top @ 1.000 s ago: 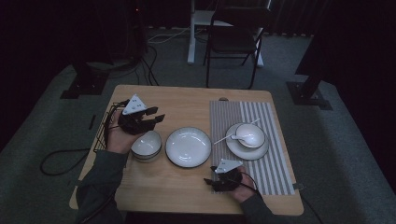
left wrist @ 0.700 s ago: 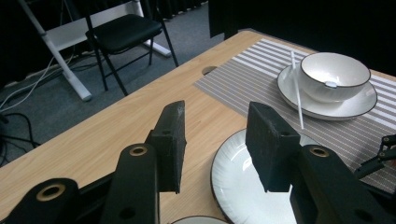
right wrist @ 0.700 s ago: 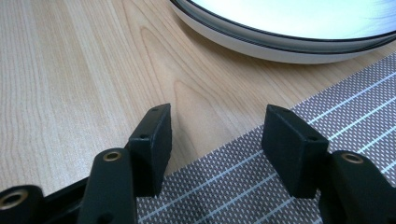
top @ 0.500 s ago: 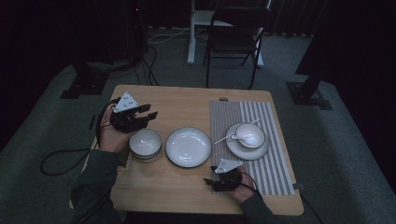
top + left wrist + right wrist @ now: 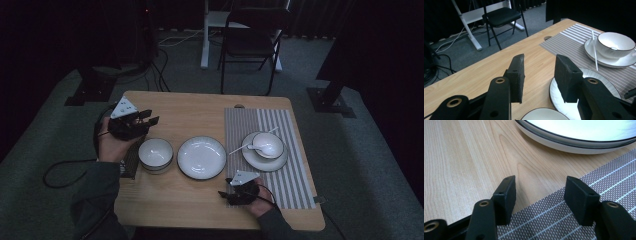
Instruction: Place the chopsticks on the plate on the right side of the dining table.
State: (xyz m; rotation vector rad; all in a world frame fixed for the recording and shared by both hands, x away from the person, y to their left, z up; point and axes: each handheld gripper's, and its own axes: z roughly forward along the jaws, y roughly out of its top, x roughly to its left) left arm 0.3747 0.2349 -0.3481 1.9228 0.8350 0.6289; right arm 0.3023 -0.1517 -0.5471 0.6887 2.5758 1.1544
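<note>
The left tool (image 5: 145,120), jaws apart and just closing on nothing, hovers just beyond the small bowl (image 5: 155,154); right tool (image 5: 239,191), jaws apart, rests near the plate (image 5: 202,157).

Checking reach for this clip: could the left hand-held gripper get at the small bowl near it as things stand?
Probably yes. The left hand-held gripper hangs just beyond the small bowl, jaws open with nothing between them. The bowl's rim looks free all round, and the plate beside it stands apart.
</note>
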